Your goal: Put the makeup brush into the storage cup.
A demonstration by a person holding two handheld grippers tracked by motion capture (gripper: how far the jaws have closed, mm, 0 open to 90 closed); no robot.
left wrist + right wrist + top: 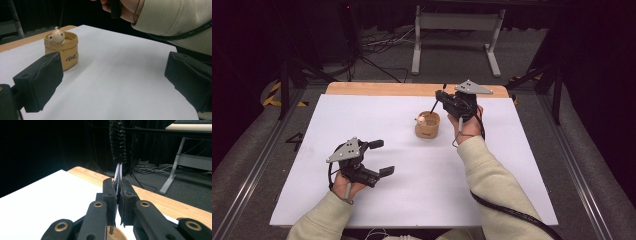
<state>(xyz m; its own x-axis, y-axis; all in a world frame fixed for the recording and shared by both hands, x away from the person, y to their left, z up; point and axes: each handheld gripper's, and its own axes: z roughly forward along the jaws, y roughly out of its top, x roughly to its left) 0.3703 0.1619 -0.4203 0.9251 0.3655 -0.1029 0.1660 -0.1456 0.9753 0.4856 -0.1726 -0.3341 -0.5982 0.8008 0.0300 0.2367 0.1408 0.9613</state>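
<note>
A tan cup (427, 128) (64, 51) with a small cream bear (57, 35) peeking over its rim stands on the white table cover, right of centre. Just above and behind it, my right gripper (441, 97) (117, 188) is shut on the wire stem of a thin black bristle brush (118, 142) (433, 106). The brush's lower end hangs over the cup's rim (118, 235). At the near left, my left gripper (382, 158) (112, 82) rests low over the table. It is open and holds nothing, and its jaws point toward the cup.
The white sheet (412, 185) covers a wooden table whose bare far edge (387, 89) shows. Beyond it are a dark floor with cables and a grey table frame (457, 22). The right sleeve and its trailing cable (180, 35) cross above the left gripper's right jaw.
</note>
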